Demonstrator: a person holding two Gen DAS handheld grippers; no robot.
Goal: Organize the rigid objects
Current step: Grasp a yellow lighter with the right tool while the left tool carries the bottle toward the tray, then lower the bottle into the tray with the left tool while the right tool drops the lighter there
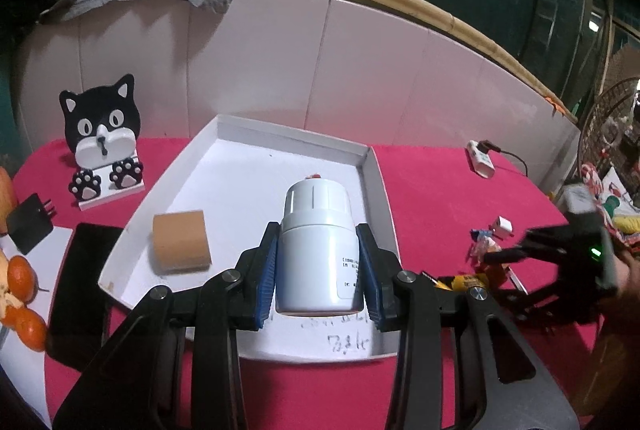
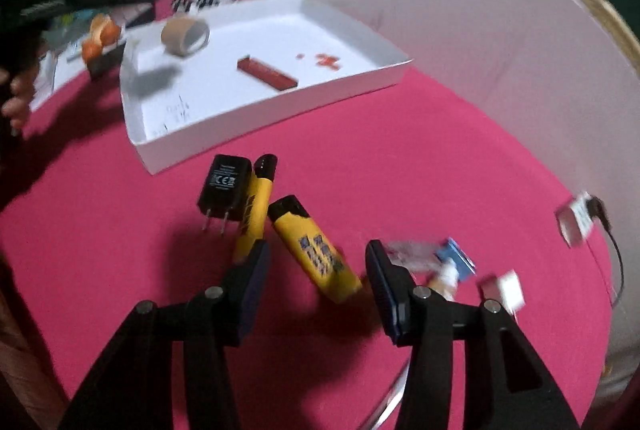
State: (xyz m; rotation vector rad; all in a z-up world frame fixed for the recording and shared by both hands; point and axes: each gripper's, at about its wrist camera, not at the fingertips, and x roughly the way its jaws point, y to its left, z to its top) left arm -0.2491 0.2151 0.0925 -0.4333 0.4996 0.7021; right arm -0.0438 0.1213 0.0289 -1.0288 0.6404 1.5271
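White bottle (image 1: 316, 250) sits gripped in left fingers (image 1: 269, 262) over the white tray (image 1: 376, 182); right fingers (image 2: 256, 270) spread open above the red-clothed tabletop (image 2: 400, 170), white wall panels (image 1: 360, 70) behind.

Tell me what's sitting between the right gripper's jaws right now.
In the right wrist view, one yellow lighter lies on the red cloth between the open jaws of the right gripper, not yet gripped.
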